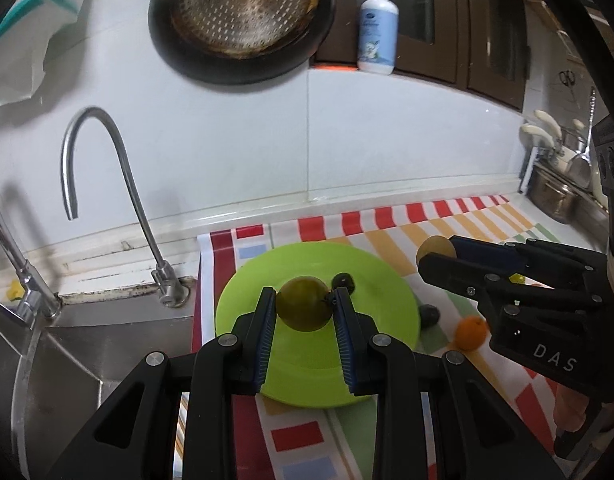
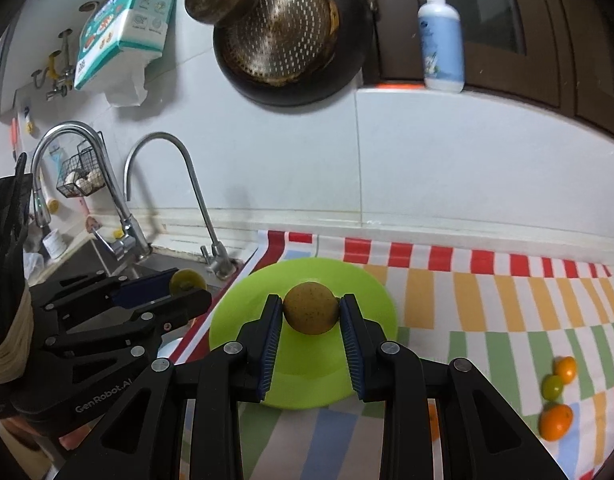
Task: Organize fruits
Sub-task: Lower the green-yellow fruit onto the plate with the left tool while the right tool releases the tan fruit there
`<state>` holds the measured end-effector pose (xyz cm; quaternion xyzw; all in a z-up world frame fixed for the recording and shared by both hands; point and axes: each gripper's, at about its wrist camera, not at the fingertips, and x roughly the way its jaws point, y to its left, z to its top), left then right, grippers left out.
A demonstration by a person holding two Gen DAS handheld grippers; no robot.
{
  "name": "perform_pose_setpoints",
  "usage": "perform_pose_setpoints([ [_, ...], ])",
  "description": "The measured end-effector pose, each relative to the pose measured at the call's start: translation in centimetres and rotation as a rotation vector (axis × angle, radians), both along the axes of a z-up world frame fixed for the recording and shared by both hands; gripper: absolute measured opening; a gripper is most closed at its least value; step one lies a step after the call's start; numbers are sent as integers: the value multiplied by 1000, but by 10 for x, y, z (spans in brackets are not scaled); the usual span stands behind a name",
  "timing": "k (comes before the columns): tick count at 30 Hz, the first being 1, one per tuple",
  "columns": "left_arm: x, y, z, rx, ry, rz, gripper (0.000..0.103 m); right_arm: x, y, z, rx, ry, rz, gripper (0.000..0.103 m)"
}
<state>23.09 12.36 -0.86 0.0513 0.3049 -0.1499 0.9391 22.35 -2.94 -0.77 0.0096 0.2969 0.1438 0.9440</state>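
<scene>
My left gripper is shut on a round olive-green fruit, held above the lime-green plate. My right gripper is shut on a brownish speckled round fruit over the same plate. In the left wrist view the right gripper comes in from the right with its fruit. The right wrist view has the left gripper at the left edge, holding its fruit. A small dark fruit lies on the plate, another dark fruit on the cloth beside it.
A striped cloth covers the counter. Two orange fruits and a small green one lie at its right; one orange fruit shows beside the right gripper. A sink with taps lies left. A pan hangs on the wall.
</scene>
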Motion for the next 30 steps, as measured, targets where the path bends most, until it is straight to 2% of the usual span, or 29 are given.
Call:
perform_pose_setpoints([
  [12, 47, 4, -40, 17, 92, 21, 29, 60, 2, -48, 1, 136, 9, 31],
  [23, 70, -5, -70, 25, 165, 14, 29, 85, 0, -77, -1, 205, 0, 31],
  [28, 69, -7, -69, 29, 158, 15, 40, 88, -2, -79, 5, 206, -6, 32],
  [30, 65, -7, -65, 30, 152, 16, 40, 87, -3, -77, 5, 200, -7, 34],
])
